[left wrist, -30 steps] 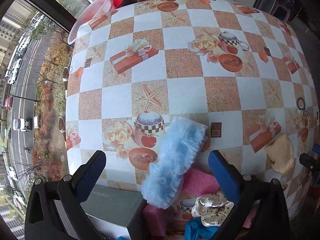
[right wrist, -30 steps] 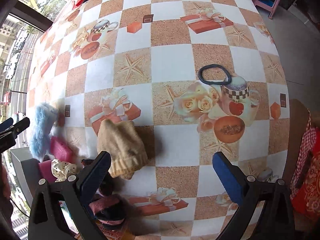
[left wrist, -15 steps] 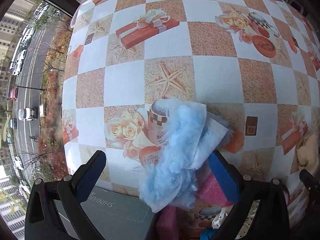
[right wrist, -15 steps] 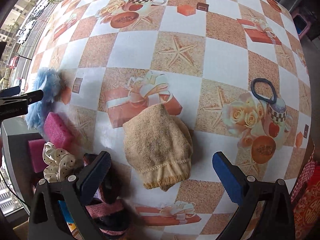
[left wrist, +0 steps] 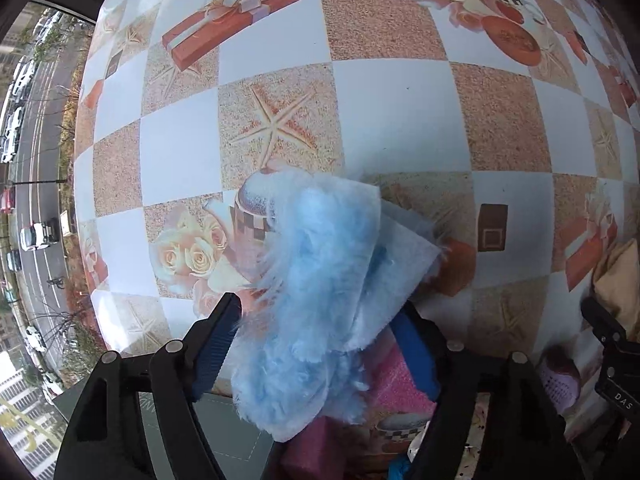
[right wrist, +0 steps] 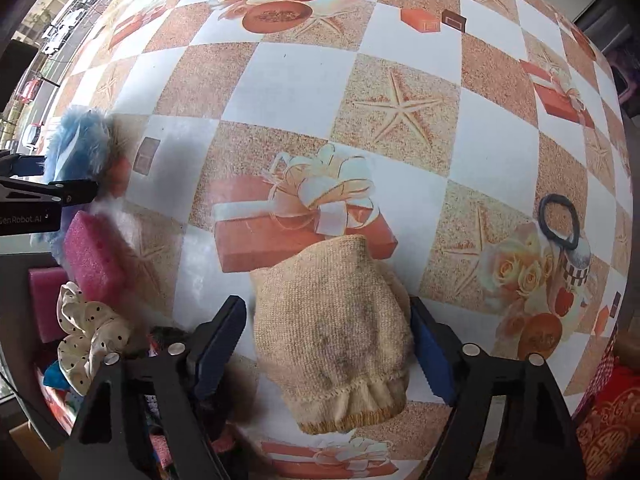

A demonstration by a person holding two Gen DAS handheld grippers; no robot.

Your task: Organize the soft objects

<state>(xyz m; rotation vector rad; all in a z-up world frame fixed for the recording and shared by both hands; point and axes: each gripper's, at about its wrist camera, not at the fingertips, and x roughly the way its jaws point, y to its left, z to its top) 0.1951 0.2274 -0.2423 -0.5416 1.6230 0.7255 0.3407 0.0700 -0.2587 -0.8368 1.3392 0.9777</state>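
A fluffy blue duster cloth lies on the patterned tablecloth between the blue pads of my left gripper, whose jaws stand partly closed around it, close to touching. It also shows in the right wrist view. A tan knitted glove lies between the pads of my right gripper, which stands open around it with small gaps on both sides. Pink sponges and a dotted cream scrunchie lie at the left.
A black hair tie lies on the table at the right. A grey box sits under my left gripper at the table's near edge. The table edge and a window with a street view are at the left.
Both grippers moved forward and down. The left jaws narrowed around the blue duster cloth. The right jaws narrowed around the tan glove, which now sits between the pads.
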